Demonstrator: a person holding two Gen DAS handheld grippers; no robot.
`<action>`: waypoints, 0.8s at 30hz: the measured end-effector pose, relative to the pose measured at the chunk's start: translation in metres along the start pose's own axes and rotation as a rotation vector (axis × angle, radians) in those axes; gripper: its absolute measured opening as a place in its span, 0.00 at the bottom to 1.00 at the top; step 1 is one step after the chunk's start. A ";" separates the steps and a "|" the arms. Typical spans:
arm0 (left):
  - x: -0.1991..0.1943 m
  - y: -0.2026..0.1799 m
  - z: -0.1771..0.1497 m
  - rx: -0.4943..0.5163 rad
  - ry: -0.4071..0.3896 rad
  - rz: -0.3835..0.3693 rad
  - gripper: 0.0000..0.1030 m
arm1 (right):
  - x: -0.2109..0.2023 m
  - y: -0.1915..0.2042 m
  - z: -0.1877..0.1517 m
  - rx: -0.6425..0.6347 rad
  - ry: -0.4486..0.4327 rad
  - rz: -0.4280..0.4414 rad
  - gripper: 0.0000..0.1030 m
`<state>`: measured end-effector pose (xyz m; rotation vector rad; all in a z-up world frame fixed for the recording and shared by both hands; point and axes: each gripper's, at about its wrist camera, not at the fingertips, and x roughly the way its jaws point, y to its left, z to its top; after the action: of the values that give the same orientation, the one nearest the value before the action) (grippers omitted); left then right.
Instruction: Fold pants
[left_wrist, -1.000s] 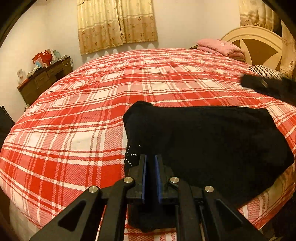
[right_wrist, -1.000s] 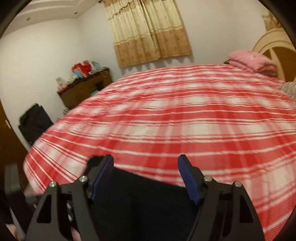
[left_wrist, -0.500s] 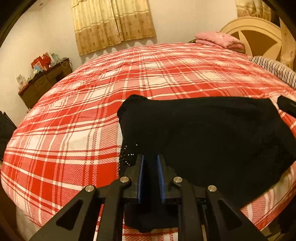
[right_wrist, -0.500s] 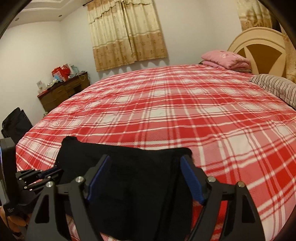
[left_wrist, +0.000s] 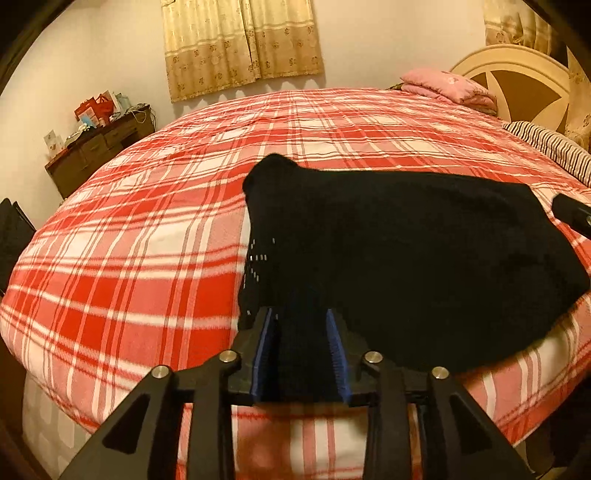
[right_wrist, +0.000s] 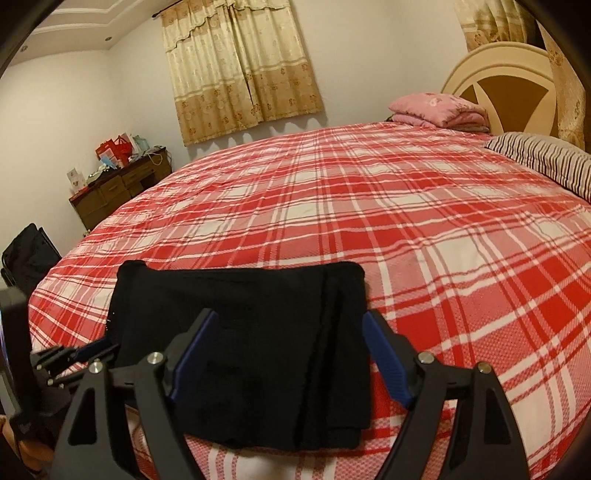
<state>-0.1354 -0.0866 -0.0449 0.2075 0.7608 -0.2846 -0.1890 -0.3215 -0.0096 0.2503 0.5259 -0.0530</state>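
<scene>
Left gripper (left_wrist: 300, 332) opened, pants (left_wrist: 406, 251) between jaws

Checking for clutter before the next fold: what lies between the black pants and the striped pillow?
Only bare red plaid bedspread lies between the black pants and the striped pillow, seen in the right wrist view.

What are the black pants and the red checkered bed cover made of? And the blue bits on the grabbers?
The black pants look like soft matte knit cloth: no shine, limp folds. The bed cover seems woven cotton: a dotted weave shows in the plaid. The blue pads look like ribbed rubber or plastic; hard to tell which.
</scene>
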 end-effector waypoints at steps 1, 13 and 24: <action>-0.002 0.001 -0.003 -0.005 -0.005 -0.008 0.39 | -0.001 -0.001 0.000 0.004 -0.002 -0.002 0.81; 0.007 0.050 -0.013 -0.262 0.040 -0.085 0.85 | -0.009 -0.023 -0.007 0.057 -0.006 -0.031 0.85; -0.005 0.048 0.039 -0.079 -0.087 -0.053 0.85 | 0.006 -0.034 -0.022 0.088 0.062 -0.032 0.85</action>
<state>-0.0982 -0.0519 -0.0102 0.0993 0.6903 -0.3116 -0.1983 -0.3485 -0.0386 0.3305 0.5899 -0.0997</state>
